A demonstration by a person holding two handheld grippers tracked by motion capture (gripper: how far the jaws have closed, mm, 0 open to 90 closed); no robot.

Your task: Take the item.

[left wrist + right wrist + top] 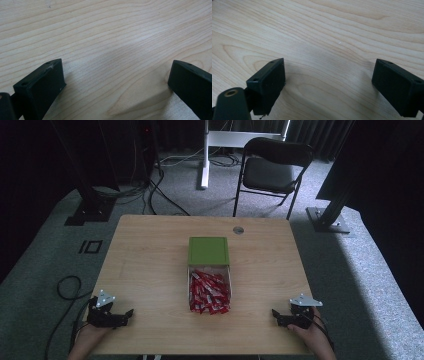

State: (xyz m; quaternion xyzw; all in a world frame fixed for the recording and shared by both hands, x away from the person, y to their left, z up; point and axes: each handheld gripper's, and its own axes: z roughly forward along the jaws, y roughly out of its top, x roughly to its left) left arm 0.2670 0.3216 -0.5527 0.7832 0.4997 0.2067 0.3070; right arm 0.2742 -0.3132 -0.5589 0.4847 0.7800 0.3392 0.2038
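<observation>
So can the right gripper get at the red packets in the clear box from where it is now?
Probably yes. The right gripper is open and empty, with bare table between it and the red packets. The box is open on top, its green lid behind it.

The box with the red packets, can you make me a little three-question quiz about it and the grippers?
1. True or false: the clear box holds red packets.
2. What colour is the lid lying beyond the box?
3. Which is open: A left gripper, B right gripper, C both?

Key: 1 true. 2 green. 3 C; both rest empty on the table, either side of the box.
</observation>
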